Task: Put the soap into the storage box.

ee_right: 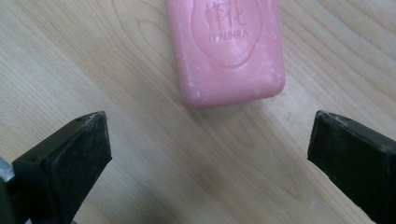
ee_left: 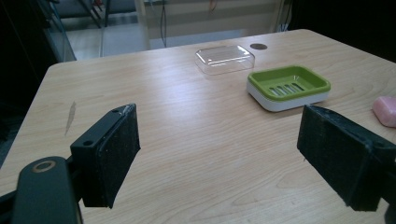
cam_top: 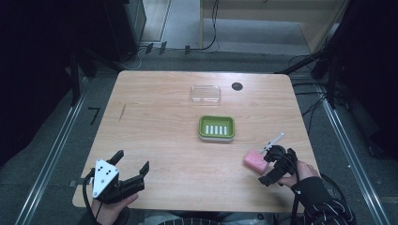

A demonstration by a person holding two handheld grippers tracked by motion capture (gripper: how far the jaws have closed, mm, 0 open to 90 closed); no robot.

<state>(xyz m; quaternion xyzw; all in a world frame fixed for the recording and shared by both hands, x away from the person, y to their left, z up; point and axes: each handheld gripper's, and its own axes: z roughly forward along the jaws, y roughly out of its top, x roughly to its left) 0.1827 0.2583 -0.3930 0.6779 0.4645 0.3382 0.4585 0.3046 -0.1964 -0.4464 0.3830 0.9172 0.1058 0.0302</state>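
The right tool point(ee_right: 210, 140) stood wide open and empty, its jaws just short of the pink soap point(ee_right: 226, 49), which lay flat on the desk point(cam_top: 164, 117) near the right front edge. In my judgement, a sound grasp required the tool to advance until both jaws flanked the bar's long sides, then close squarely, since a smooth bar could slip from a corner hold. The left tool point(cam_top: 131, 171) rested wide open and empty at the left front edge, well apart from the soap. The green soap dish point(cam_top: 216, 127) sat mid-desk, holding nothing on its slotted floor. The clear lid point(cam_top: 205, 94) lay beyond it, also empty.
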